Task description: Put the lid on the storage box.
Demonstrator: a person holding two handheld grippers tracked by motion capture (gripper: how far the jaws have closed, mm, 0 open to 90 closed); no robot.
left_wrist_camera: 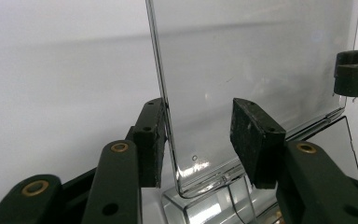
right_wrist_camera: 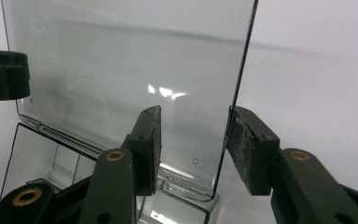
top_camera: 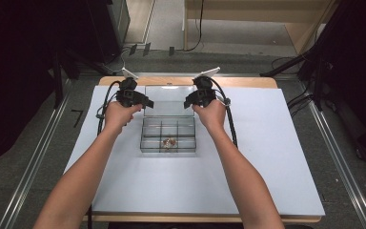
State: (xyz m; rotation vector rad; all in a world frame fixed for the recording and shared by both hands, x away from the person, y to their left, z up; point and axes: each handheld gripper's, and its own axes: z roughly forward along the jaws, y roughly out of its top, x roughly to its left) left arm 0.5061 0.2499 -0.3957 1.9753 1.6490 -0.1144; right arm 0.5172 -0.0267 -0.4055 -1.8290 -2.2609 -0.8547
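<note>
On the white table, both grippers' jaws straddle side edges of the raised clear plastic lid of the compartment box, spread, not pinching: left gripper, right gripper.

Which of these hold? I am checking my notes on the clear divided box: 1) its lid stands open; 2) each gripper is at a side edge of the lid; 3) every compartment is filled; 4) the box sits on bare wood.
1) True: the clear lid stands raised behind the compartment box.
2) True: the left gripper straddles one side edge of the lid, the right gripper the other.
3) False: small brownish items lie in one front compartment; the others look empty.
4) False: the box rests on a white sheet that covers the table.
</note>
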